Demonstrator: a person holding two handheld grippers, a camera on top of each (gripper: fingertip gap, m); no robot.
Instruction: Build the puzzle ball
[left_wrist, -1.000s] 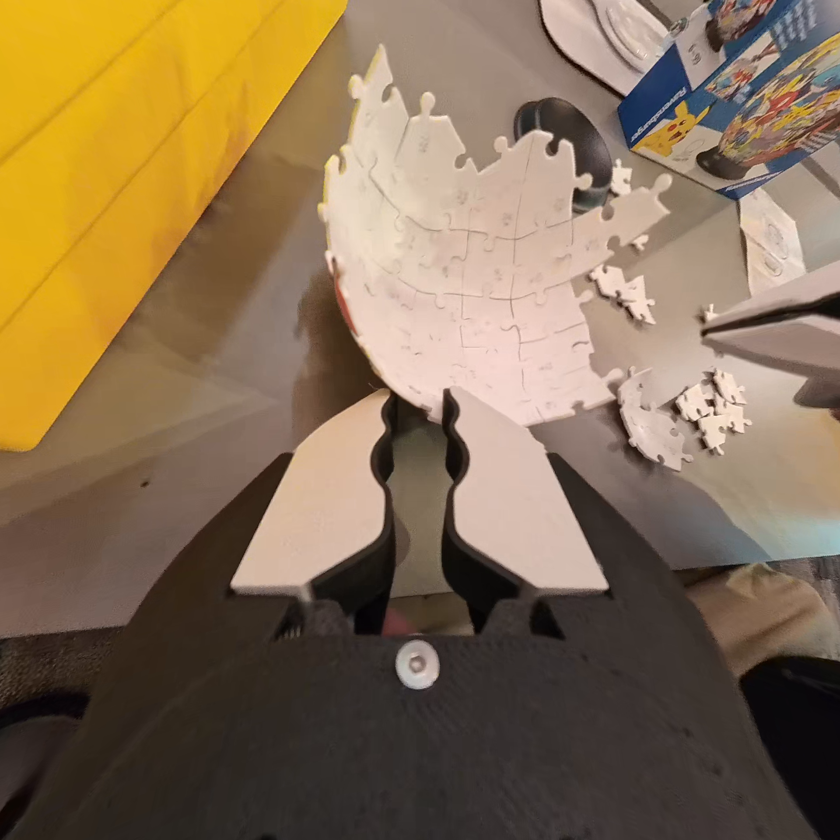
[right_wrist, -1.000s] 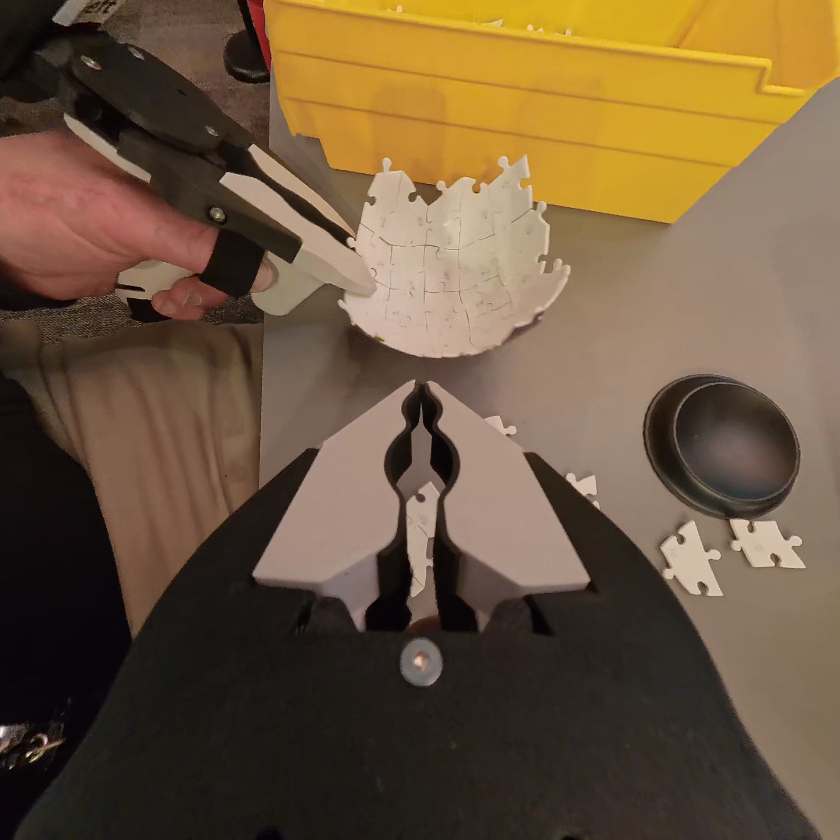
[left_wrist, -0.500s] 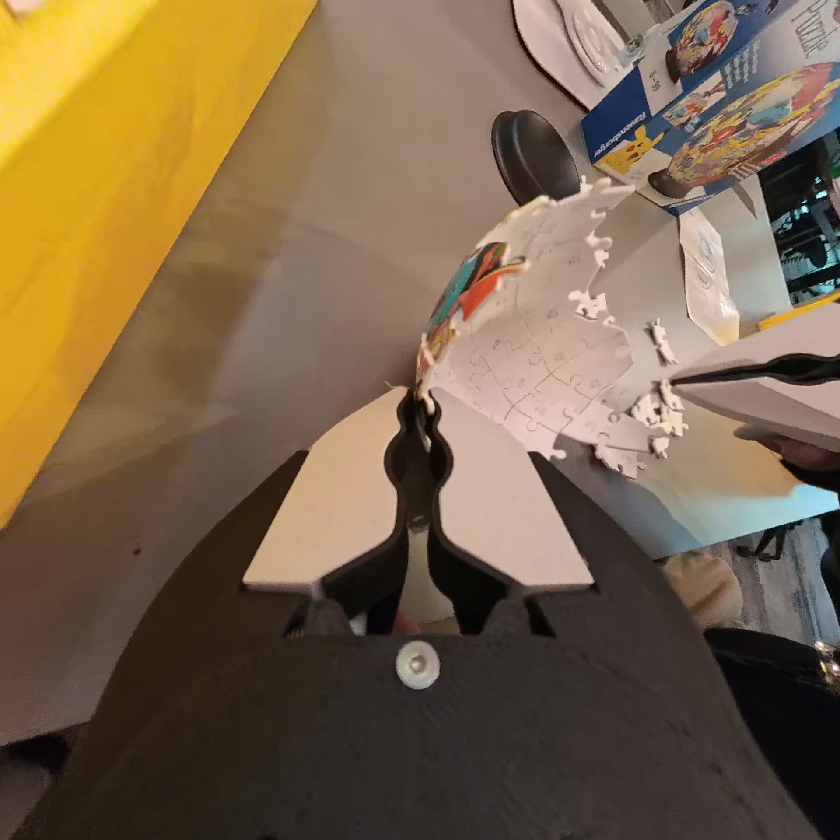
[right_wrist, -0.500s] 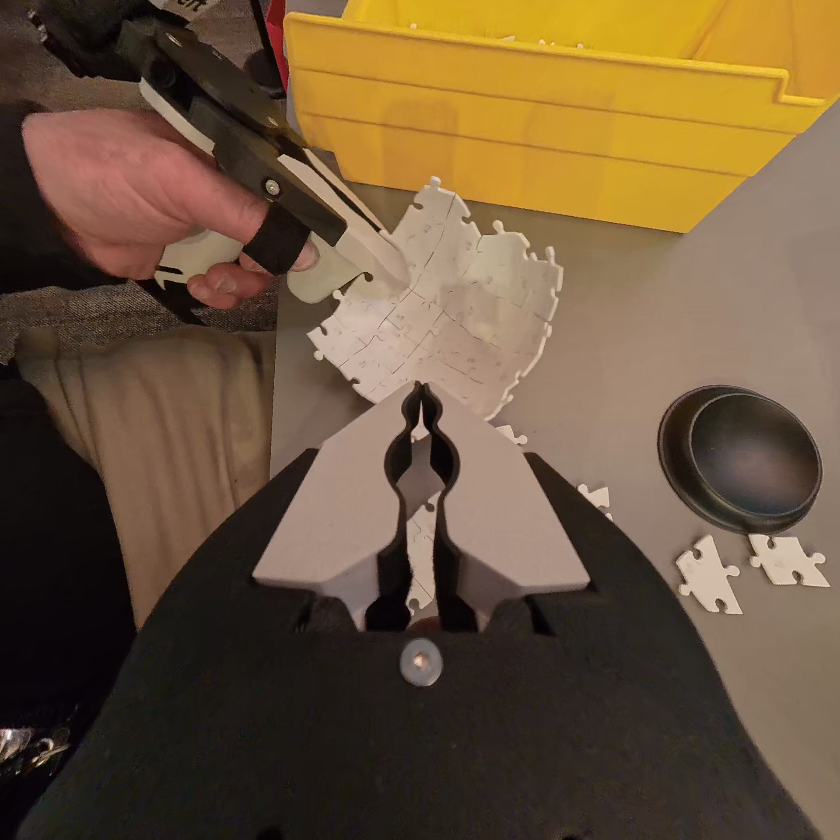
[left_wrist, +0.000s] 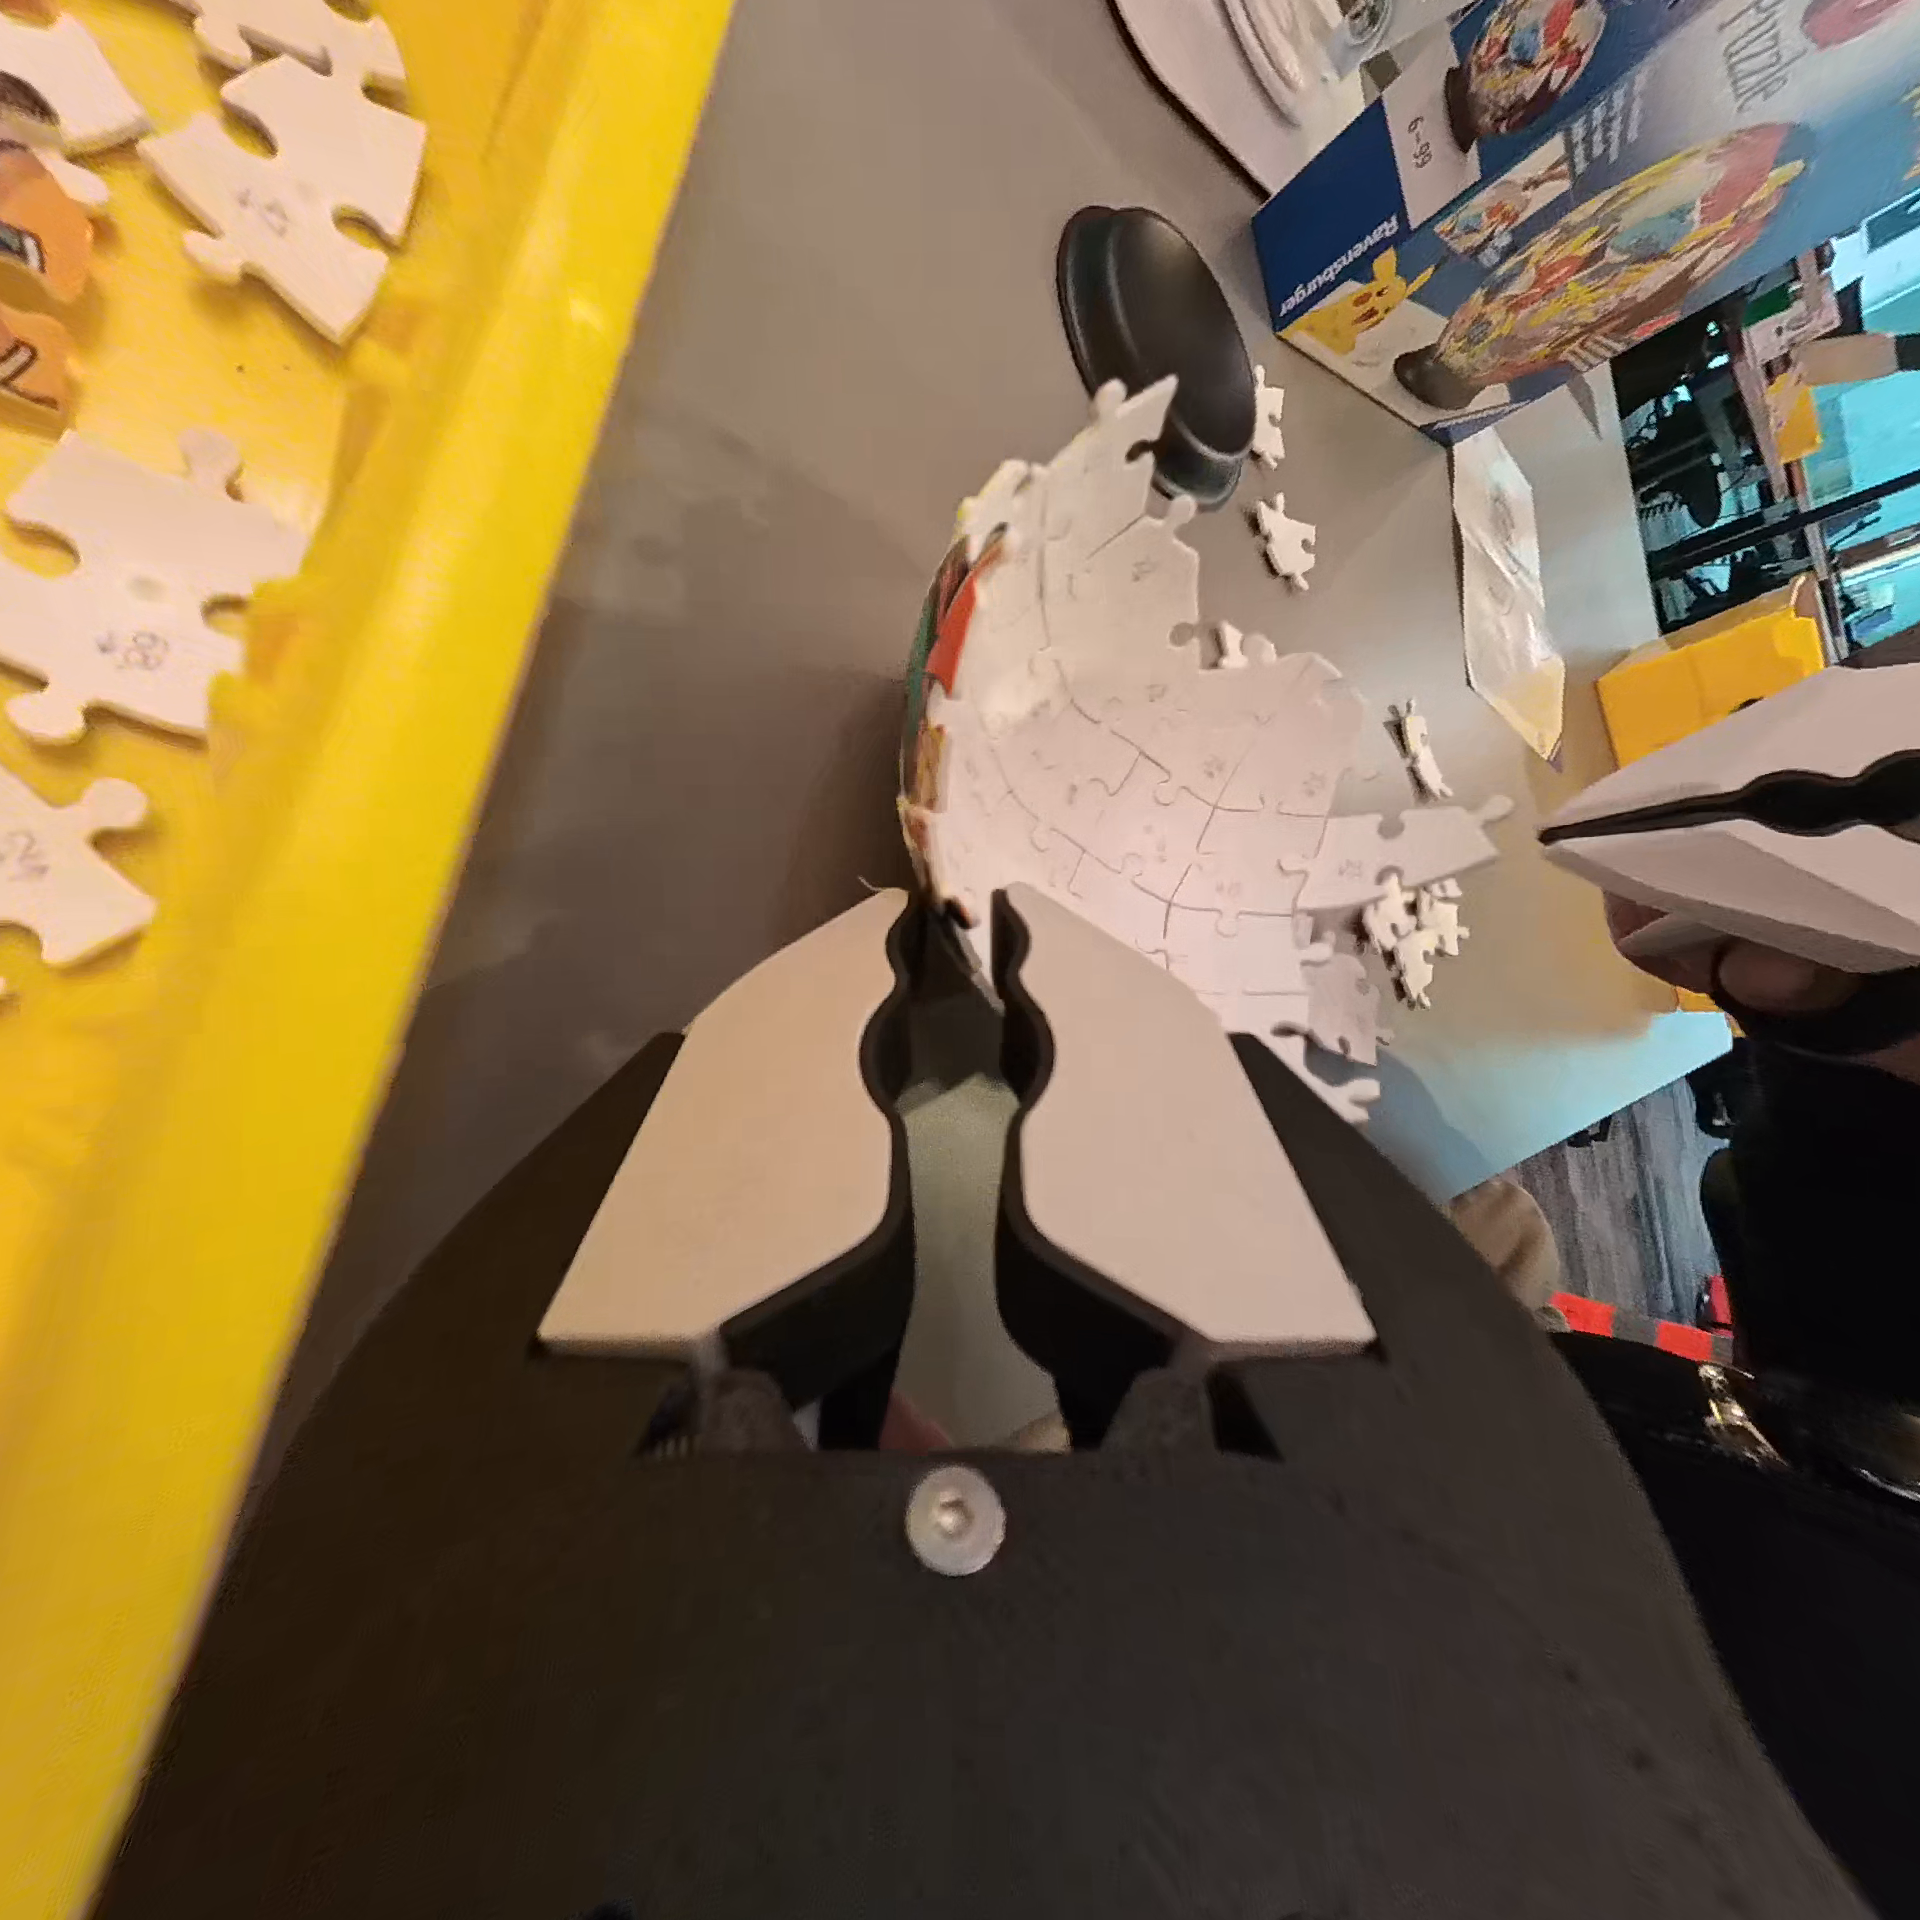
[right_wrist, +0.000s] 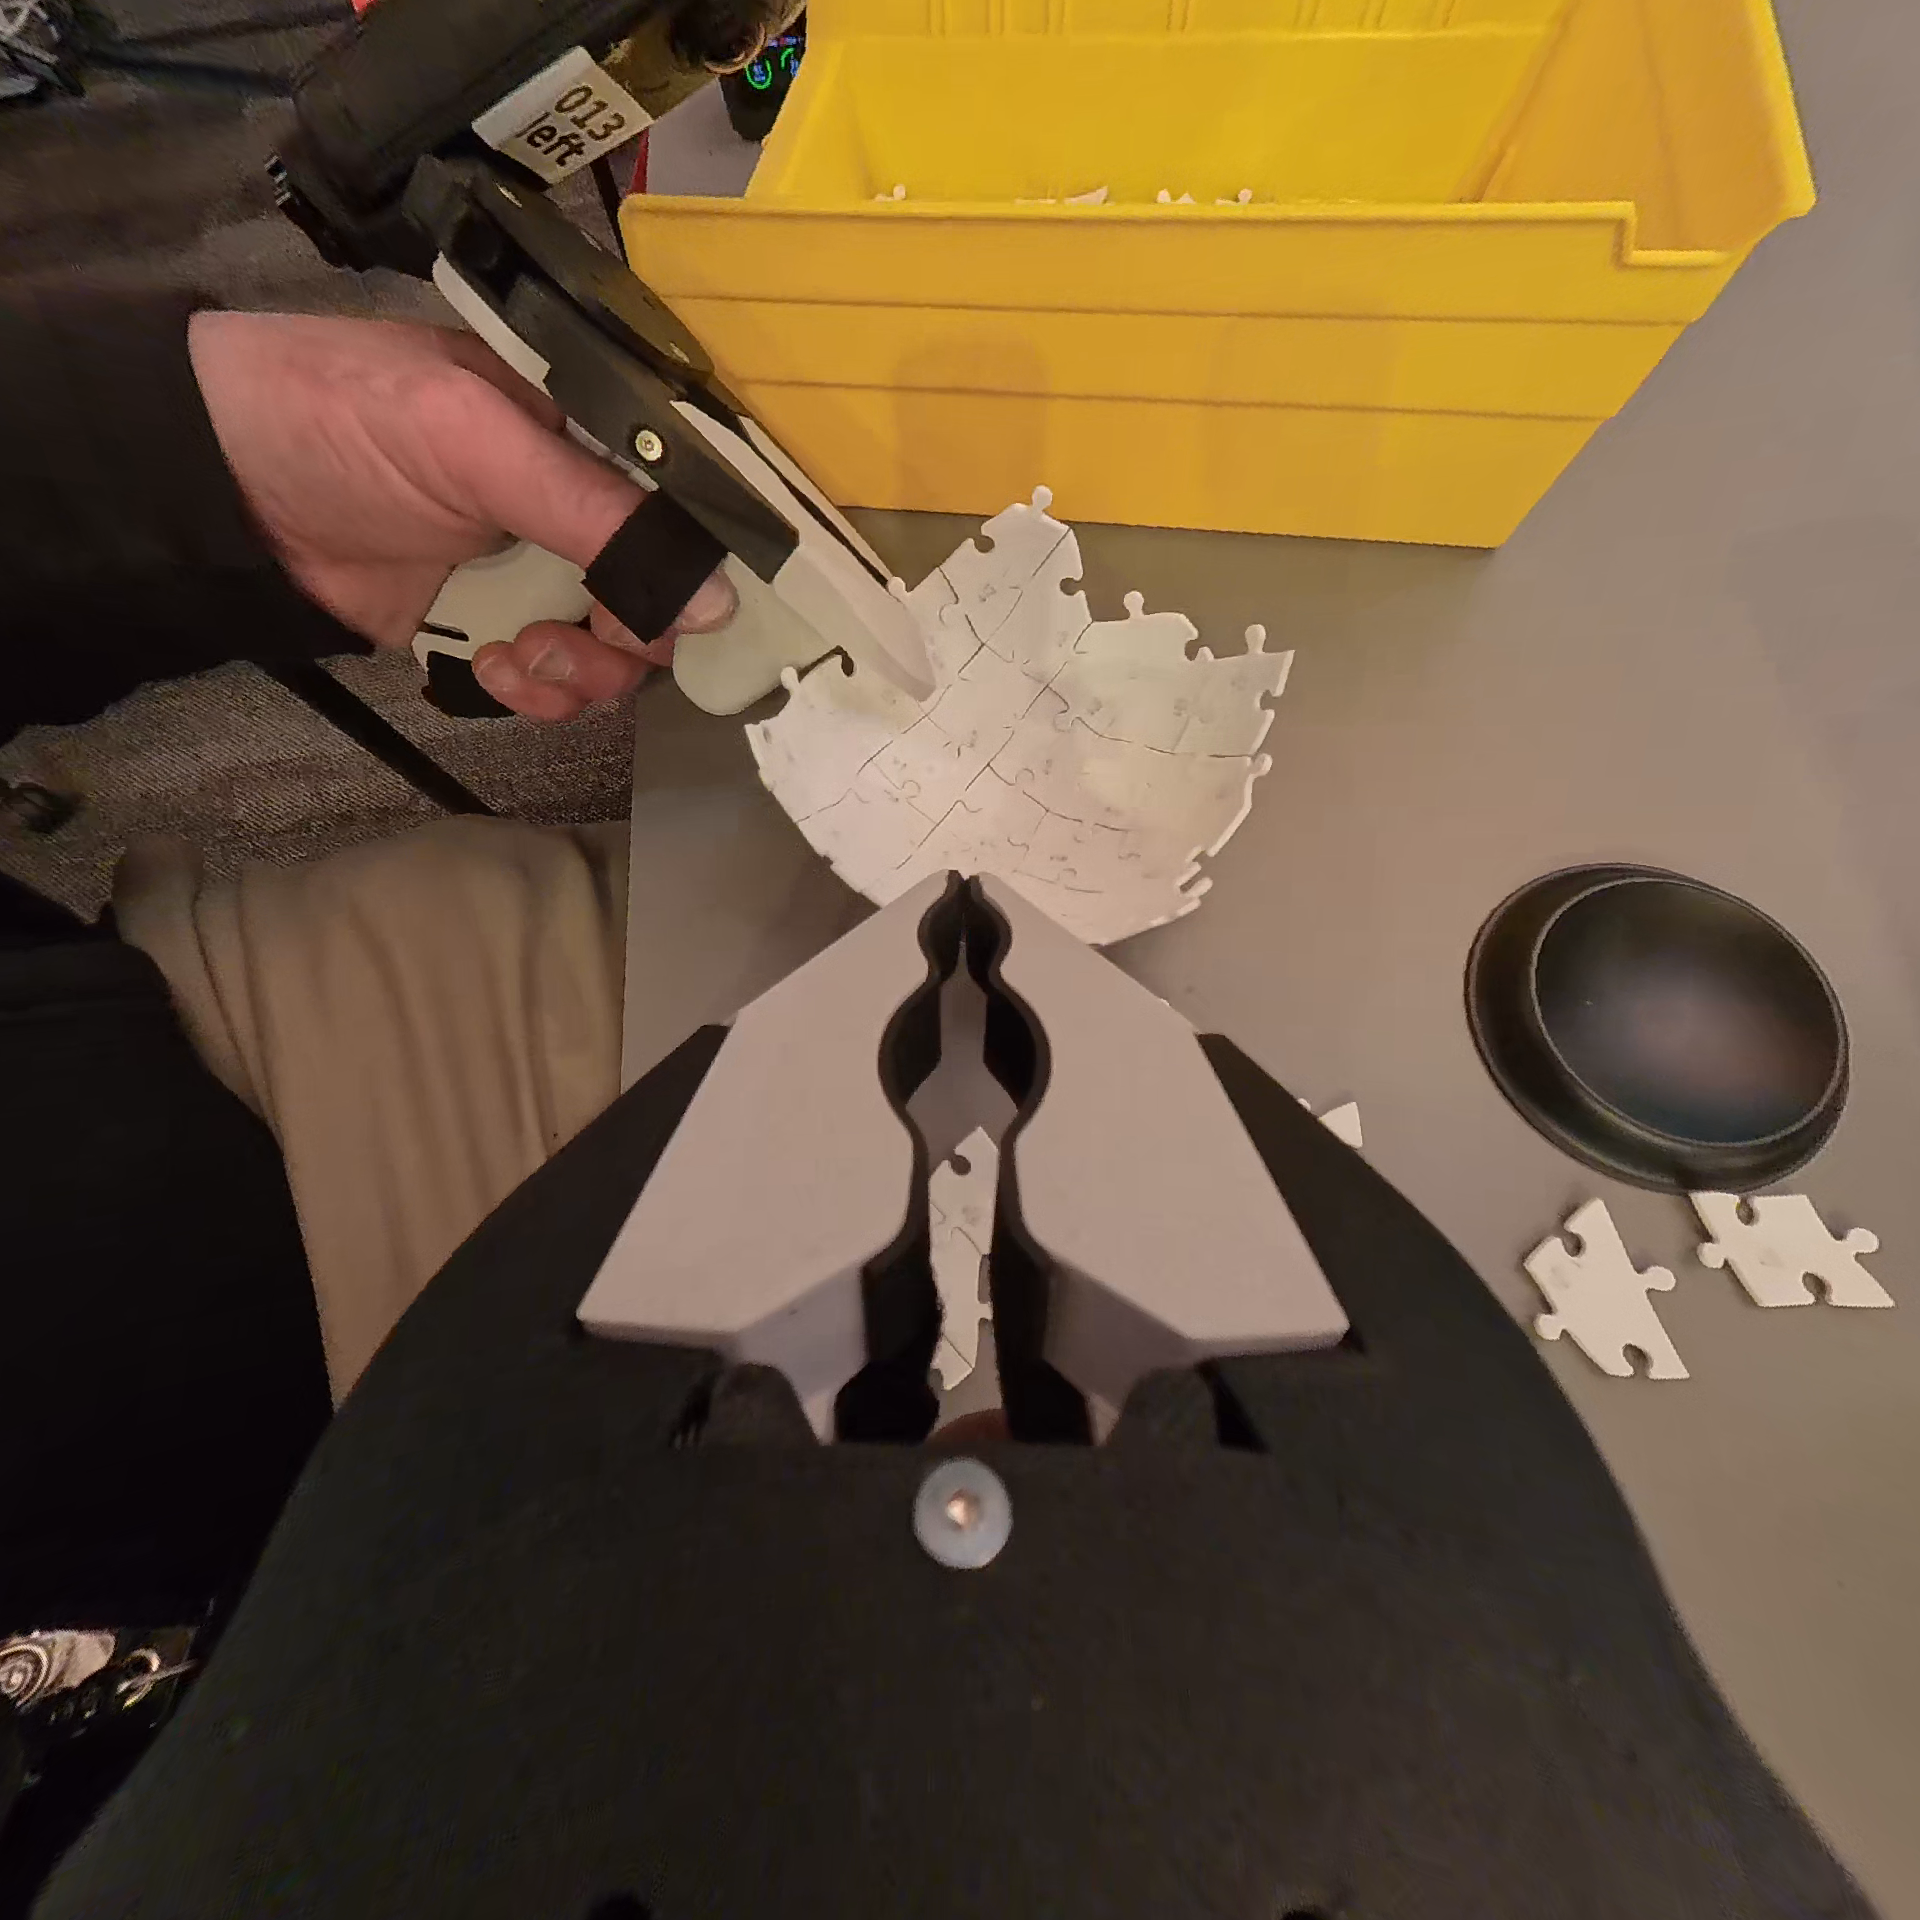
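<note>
The partly built puzzle ball (right_wrist: 1039, 769) is a white bowl-shaped shell with its inside facing me. In the left wrist view it (left_wrist: 1143, 790) stands tilted on its side, with coloured print on the outer face. My left gripper (left_wrist: 951, 909) is shut on the shell's rim and also shows in the right wrist view (right_wrist: 914, 670). My right gripper (right_wrist: 961, 883) is shut and empty, its tips just in front of the shell's near edge. It also shows in the left wrist view (left_wrist: 1548, 831). A loose piece (right_wrist: 961, 1247) lies on the table under its fingers.
A black round stand (right_wrist: 1662, 1029) sits right of the shell with two loose pieces (right_wrist: 1605, 1288) beside it. A yellow bin (right_wrist: 1143, 416) holding more pieces (left_wrist: 125, 592) stands behind. The puzzle box (left_wrist: 1507, 208) is at the far side. The grey table (right_wrist: 1558, 727) ends just left of the shell. One gripper's finger ends stand about 12 centimetres off the other's.
My left gripper closed on the shell's rim and tipped the shell up onto its side, towards the right gripper. The right gripper stayed shut and hardly moved.
</note>
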